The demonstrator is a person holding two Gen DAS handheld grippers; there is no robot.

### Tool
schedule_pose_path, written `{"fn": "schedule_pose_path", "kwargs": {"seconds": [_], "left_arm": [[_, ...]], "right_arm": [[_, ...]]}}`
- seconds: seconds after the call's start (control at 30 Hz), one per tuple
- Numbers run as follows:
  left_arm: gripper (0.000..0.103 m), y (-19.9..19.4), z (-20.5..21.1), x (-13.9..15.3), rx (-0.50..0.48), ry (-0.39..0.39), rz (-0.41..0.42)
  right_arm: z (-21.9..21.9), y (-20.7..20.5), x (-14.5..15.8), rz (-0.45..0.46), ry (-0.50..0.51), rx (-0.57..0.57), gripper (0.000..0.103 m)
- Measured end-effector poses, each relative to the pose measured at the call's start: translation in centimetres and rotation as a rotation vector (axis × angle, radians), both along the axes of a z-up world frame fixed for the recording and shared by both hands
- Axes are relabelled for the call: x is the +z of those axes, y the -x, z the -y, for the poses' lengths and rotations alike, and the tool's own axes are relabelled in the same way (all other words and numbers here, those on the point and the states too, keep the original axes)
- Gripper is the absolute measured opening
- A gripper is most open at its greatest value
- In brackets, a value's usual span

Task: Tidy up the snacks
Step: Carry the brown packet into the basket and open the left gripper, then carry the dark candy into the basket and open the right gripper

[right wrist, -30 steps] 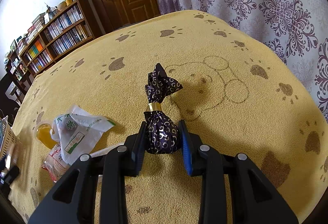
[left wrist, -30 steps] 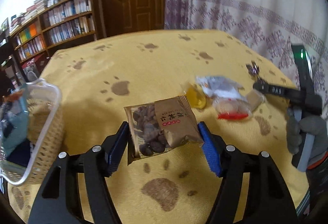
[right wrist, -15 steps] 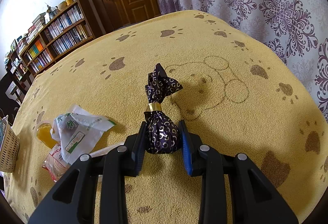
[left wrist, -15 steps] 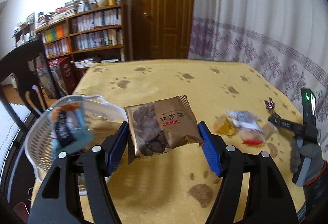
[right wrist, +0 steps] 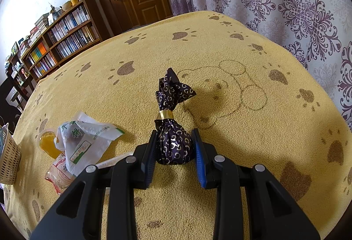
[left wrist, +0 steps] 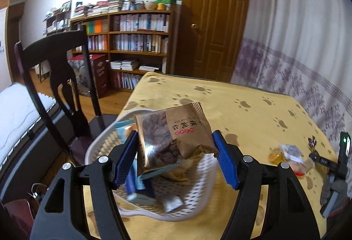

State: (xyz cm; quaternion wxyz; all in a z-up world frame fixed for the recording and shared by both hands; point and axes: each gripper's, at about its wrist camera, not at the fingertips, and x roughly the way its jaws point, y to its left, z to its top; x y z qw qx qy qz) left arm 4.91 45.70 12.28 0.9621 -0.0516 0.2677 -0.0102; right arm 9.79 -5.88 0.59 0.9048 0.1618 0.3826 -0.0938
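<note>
At the near left corner of the table (left wrist: 253, 121), a white basket (left wrist: 198, 193) sits by the edge, next to a dark chair (left wrist: 57, 77). The left hand-held gripper (left wrist: 175, 158) hangs over the basket with a brown snack bag (left wrist: 176, 132) clamped between its blue pads; the bag bears red Chinese characters and a small Latin line too blurred to read. Other packets lie in the basket below. Further right, a white wrapper (right wrist: 85, 141) with green Chinese print, an orange jelly cup (right wrist: 47, 144) and a red-edged clear packet (right wrist: 58, 177) lie together on the yellow paw-print cloth. Right of those, the right hand-held gripper (right wrist: 175, 147) is closed around a dark purple gold-patterned pouch (right wrist: 173, 143) resting on the table. Beyond it the cloth lies bare up to the curtain (right wrist: 286, 2) side edge.
</note>
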Motion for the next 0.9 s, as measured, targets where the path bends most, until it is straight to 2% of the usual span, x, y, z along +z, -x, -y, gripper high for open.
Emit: {"fn": "schedule_pose_path", "kwargs": {"seconds": [0.23, 0.37, 0.43, 0.5, 0.57, 0.63, 0.9], "left_arm": [[0.070, -0.9, -3.0, -1.0, 0.039, 0.083, -0.030], [0.070, -1.5, -3.9, -1.8, 0.054, 0.104, -0.053], [0.075, -1.8, -4.3, -2.2, 0.066, 0.111, -0.067], [0.085, -2.0, -4.5, -2.5, 0.075, 0.127, -0.074], [0.088, -2.2, -5.0, -2.7, 0.084, 0.157, -0.087], [0.088, -2.2, -5.4, -2.8, 0.095, 0.182, -0.091], [0.089, -1.5, -5.7, -2.0, 0.107, 0.187, -0.062]], "right_arm": [[0.0, 0.0, 0.0, 0.000, 0.000, 0.000, 0.031], [0.0, 0.0, 0.0, 0.001, 0.000, 0.000, 0.031], [0.0, 0.0, 0.0, 0.001, 0.000, 0.000, 0.031], [0.0, 0.0, 0.0, 0.001, 0.000, 0.000, 0.031], [0.0, 0.0, 0.0, 0.001, 0.000, 0.002, 0.031], [0.0, 0.0, 0.0, 0.001, 0.000, 0.002, 0.031], [0.0, 0.0, 0.0, 0.002, 0.000, 0.002, 0.031]]}}
